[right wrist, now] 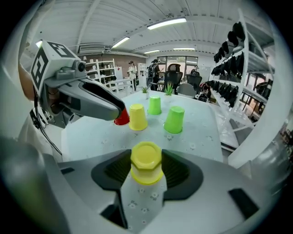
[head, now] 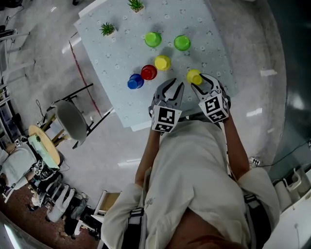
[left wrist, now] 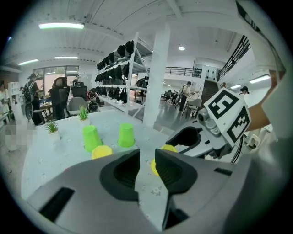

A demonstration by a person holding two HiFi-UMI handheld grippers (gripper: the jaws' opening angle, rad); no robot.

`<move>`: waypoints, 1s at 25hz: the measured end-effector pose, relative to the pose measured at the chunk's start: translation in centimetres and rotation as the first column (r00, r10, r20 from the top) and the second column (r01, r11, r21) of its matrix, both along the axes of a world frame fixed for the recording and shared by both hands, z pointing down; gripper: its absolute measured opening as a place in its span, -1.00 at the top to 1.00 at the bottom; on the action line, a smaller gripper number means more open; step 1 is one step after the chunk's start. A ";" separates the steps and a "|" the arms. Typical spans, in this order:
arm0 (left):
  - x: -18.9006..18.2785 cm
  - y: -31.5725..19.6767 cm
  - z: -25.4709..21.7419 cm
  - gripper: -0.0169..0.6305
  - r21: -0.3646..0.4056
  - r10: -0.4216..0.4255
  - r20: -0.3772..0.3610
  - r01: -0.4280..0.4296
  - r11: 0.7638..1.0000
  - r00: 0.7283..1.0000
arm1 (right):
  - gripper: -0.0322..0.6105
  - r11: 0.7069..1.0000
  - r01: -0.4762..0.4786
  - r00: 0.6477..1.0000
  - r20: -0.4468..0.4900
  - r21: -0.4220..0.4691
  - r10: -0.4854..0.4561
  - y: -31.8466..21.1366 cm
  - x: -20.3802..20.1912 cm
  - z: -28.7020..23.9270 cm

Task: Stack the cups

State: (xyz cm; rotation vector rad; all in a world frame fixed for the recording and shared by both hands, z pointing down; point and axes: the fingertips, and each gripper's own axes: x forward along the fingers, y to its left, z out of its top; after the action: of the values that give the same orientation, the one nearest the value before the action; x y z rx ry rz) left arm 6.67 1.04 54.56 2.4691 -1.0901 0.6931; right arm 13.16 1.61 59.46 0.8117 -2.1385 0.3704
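Several upturned cups stand on the pale table (head: 121, 53): two green (head: 153, 39) (head: 182, 43), a yellow one (head: 162, 62), a red one (head: 148, 72) and a blue one (head: 135, 81). A second yellow cup (head: 194, 76) (right wrist: 146, 162) stands nearer me, and my right gripper (head: 198, 80) (right wrist: 146, 172) is shut on it, both pads against its sides. My left gripper (head: 171, 87) (left wrist: 146, 159) hovers just left of it, open with nothing between its fingers. In the left gripper view the held yellow cup (left wrist: 168, 148) shows partly behind the jaws.
Two small potted plants (head: 108, 29) (head: 136, 6) stand at the table's far side. A round grey stool (head: 70, 119) and a yellow-topped one (head: 43, 143) stand on the floor to the left. The table's near edge (head: 141, 125) lies just below the grippers.
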 end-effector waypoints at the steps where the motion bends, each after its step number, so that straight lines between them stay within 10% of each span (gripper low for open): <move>1: -0.1 0.0 0.0 0.61 0.000 -0.002 0.001 0.002 1.000 1.000 | 0.26 1.000 0.004 1.000 -0.002 0.000 -0.004 0.0 -0.1 0.0; 25: -5.1 -0.1 -1.3 0.61 0.041 -0.141 -0.017 0.141 0.989 0.990 | 0.26 0.984 0.133 0.990 0.025 0.116 -0.137 -2.2 -4.8 -6.7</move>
State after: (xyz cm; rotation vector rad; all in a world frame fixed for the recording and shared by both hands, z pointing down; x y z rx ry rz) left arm 1.61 0.99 53.22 2.3995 -1.2723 0.6146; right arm 8.33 -0.60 52.78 0.7230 -2.2481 0.1934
